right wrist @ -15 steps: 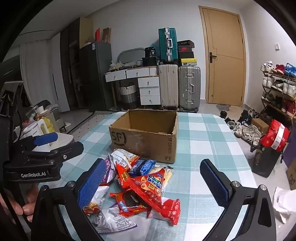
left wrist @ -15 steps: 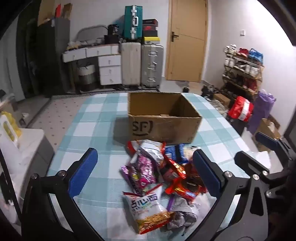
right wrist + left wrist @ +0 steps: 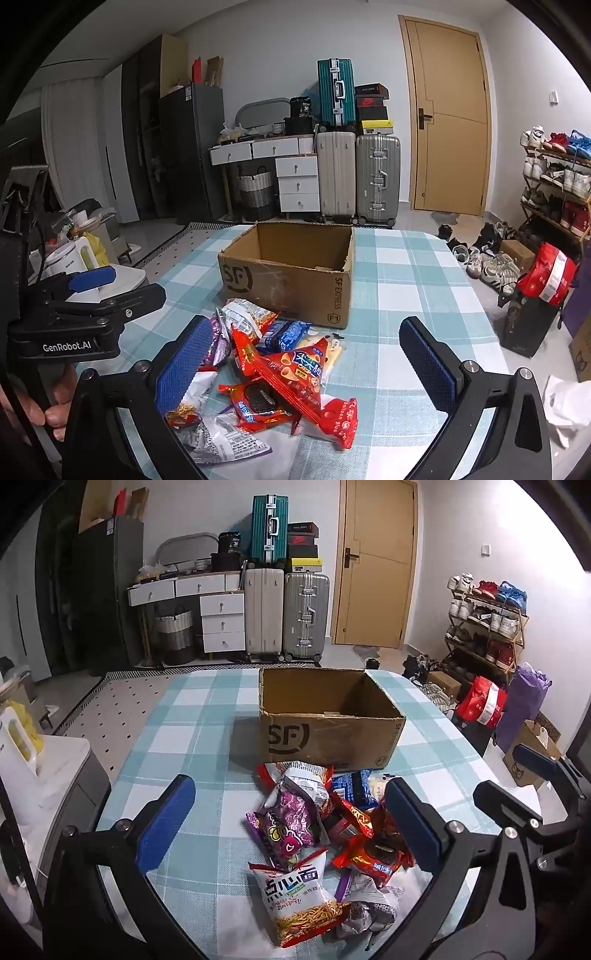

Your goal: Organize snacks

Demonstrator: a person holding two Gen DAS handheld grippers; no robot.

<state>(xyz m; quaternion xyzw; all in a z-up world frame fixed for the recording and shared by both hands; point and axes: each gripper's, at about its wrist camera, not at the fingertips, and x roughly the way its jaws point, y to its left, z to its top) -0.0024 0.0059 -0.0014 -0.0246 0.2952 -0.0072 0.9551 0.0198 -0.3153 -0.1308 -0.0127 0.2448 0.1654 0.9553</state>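
We held both tongs wide, gripping nothing: the left gripper (image 3: 291, 816) and right gripper (image 3: 306, 354) hovered over crinkly foil snack packets (image 3: 317, 834) heaped on the checked tablecloth (image 3: 192, 738), just before the open, corrugated cardboard box (image 3: 291, 273).

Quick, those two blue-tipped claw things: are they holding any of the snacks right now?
Left gripper: open wide, holding nothing, above the snack pile.
Right gripper: open wide, holding nothing, also above the pile.
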